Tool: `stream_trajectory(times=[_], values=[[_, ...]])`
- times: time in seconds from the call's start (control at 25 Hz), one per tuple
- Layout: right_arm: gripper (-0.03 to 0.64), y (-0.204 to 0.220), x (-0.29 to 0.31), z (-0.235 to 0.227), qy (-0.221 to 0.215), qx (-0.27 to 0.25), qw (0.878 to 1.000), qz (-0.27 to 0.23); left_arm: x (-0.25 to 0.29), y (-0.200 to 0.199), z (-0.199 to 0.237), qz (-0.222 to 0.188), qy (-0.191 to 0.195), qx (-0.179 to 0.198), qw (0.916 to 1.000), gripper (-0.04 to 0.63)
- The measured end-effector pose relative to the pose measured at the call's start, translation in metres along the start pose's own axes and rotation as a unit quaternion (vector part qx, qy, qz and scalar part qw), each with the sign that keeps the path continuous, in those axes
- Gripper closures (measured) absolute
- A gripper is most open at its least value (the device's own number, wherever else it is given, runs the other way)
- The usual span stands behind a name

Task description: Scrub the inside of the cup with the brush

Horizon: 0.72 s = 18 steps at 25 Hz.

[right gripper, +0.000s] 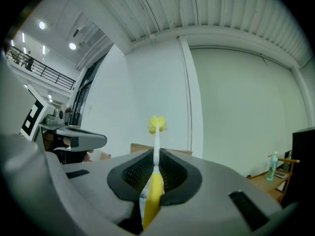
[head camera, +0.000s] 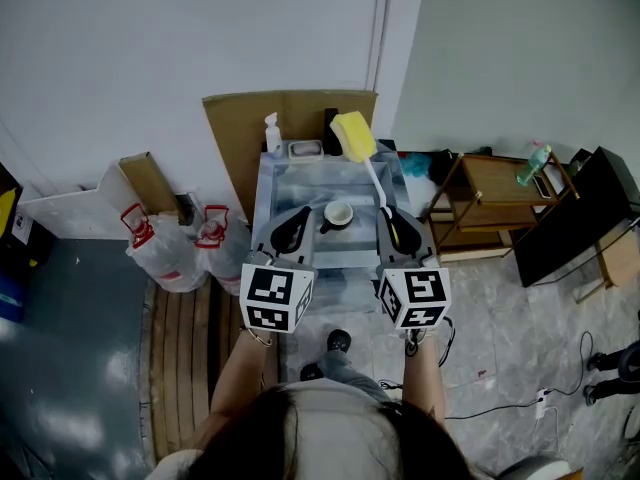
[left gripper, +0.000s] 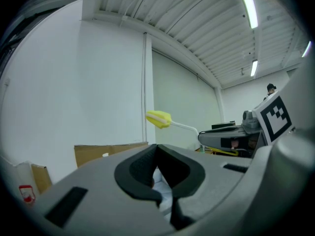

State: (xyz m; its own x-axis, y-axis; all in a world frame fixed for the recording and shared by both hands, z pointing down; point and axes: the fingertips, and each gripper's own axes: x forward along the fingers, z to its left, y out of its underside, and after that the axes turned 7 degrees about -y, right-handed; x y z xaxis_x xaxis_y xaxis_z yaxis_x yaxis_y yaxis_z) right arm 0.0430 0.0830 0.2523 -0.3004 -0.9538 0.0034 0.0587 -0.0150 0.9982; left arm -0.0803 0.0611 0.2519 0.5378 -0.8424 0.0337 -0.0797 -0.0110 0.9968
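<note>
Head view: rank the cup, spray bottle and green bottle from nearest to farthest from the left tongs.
From the left tongs:
1. The cup, just to their right, on the table.
2. The spray bottle, at the table's back left.
3. The green bottle, far right, on the side table.

Ahead of you a white wall (head camera: 180, 48) meets a pale green wall (head camera: 520, 48) at a corner, and a sheet of cardboard (head camera: 240, 128) stands against the foot of the white one. Below you the floor runs from a dark grey sheet (head camera: 70, 348) at your left, through a strip of wooden slats (head camera: 185, 368), to mottled grey tiles (head camera: 510, 338) at your right, where a low wooden table (head camera: 490, 183) stands beside a black case (head camera: 570, 213). Overhead, a ribbed ceiling (left gripper: 206, 28) carries tube lights (left gripper: 248, 6).
</note>
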Motion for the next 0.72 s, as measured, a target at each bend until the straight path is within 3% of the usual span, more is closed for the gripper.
stream_trajectory(times=[0.72], values=[[0.568, -0.003, -0.026, 0.029, 0.013, 0.001, 1.0, -0.001, -0.043, -0.002, 0.002, -0.014, 0.012, -0.013, 0.9997, 0.586]])
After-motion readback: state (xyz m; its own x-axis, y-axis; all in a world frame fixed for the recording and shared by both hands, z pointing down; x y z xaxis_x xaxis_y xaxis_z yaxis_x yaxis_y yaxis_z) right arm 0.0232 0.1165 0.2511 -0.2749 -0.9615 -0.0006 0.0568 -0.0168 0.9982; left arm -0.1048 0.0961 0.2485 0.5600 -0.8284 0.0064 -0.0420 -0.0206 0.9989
